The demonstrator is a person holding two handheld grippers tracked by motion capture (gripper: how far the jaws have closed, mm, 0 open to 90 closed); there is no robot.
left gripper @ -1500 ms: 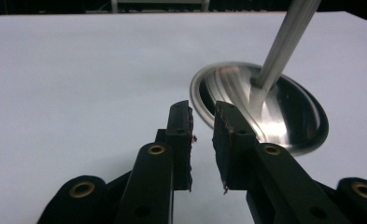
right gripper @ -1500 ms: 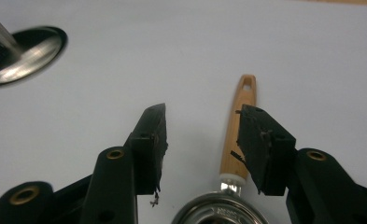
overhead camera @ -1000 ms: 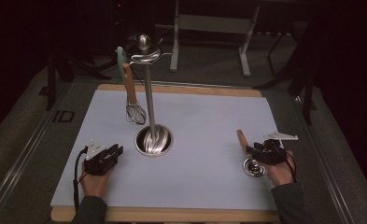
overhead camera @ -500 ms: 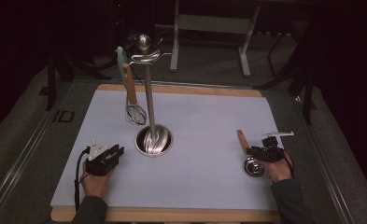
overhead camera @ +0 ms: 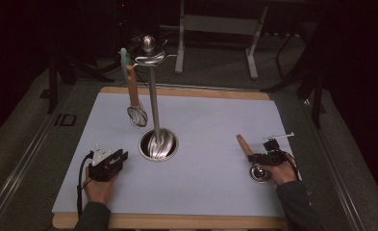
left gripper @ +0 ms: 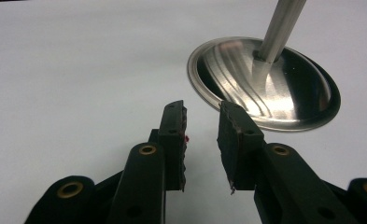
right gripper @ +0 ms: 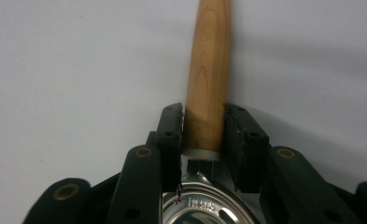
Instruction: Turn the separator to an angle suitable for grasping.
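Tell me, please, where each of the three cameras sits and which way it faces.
High view: above the person's side, looking forward and down at the table; both forearms enter below.
Left gripper view: rides the left gripper, open jaws toward the stand's steel base.
Right gripper view: rides the right gripper, jaws just closing, around the wooden handle.
Shared: high and left views show the base.

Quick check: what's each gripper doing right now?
Left gripper: open, nothing between the jaws.
Right gripper: jaws just closed, gripping the wooden handle of the strainer.
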